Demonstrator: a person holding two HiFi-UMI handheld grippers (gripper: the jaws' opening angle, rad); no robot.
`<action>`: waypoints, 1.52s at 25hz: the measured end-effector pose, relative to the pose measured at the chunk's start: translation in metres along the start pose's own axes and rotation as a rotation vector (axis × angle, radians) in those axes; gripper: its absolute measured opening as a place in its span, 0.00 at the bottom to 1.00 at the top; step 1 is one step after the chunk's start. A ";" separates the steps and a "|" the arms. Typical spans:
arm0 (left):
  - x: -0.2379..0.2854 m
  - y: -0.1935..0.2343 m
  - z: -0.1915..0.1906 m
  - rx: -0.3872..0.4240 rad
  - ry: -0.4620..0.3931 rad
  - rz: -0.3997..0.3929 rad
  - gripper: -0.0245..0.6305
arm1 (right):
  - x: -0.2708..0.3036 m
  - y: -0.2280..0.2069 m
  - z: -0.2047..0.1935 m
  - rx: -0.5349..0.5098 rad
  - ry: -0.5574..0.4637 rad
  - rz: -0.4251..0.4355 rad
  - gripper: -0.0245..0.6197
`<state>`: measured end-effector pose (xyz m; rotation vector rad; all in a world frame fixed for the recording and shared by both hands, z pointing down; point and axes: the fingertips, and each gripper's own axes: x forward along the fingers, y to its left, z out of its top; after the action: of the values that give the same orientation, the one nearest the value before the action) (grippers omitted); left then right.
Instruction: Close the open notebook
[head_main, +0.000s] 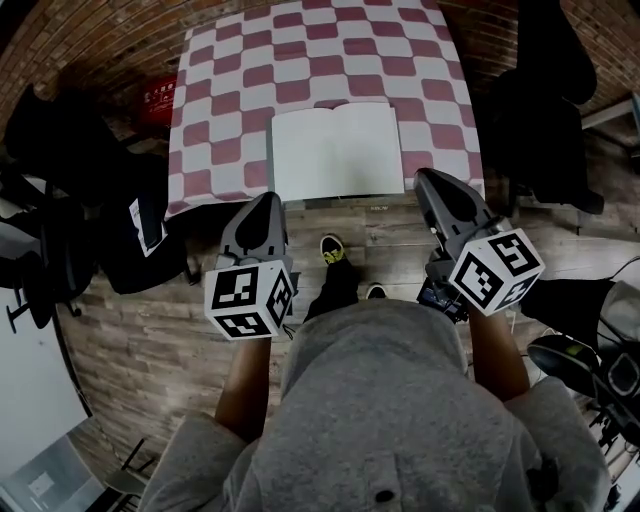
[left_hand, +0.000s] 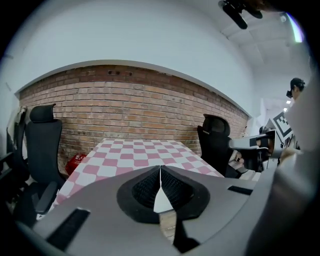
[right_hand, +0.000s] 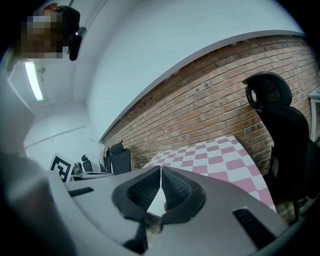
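The open notebook (head_main: 335, 150) lies flat with its white pages up, at the near edge of the table with the pink-and-white checked cloth (head_main: 220, 110). My left gripper (head_main: 265, 203) hangs just short of that edge, below the notebook's left corner, jaws shut and empty. My right gripper (head_main: 428, 180) is at the notebook's near right corner, also shut with nothing in it. In the left gripper view the gripper (left_hand: 160, 170) has its pads meeting in front of the checked cloth (left_hand: 140, 155), and a sliver of white page (left_hand: 161, 200) shows below them. The right gripper view shows the gripper (right_hand: 160, 170) with its jaws closed over the cloth (right_hand: 220, 155).
Black office chairs stand left (head_main: 60, 140) and right (head_main: 545, 120) of the table. A red object (head_main: 156, 97) sits on the floor by the brick wall (left_hand: 125, 110). The person's shoes (head_main: 333, 250) stand on the wood floor under the table's near edge.
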<state>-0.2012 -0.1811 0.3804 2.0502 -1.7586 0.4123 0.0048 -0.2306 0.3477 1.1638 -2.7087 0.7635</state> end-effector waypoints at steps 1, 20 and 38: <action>0.003 0.006 -0.002 -0.005 0.009 0.005 0.06 | 0.003 0.001 0.001 0.000 0.002 0.000 0.09; 0.060 0.092 -0.090 -0.120 0.227 -0.063 0.23 | 0.064 0.021 -0.006 -0.015 0.047 -0.054 0.08; 0.098 0.088 -0.170 -0.201 0.477 -0.195 0.43 | 0.100 0.030 -0.014 -0.036 0.074 -0.091 0.09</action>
<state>-0.2654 -0.1950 0.5850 1.7765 -1.2533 0.5807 -0.0880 -0.2722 0.3753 1.2159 -2.5792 0.7280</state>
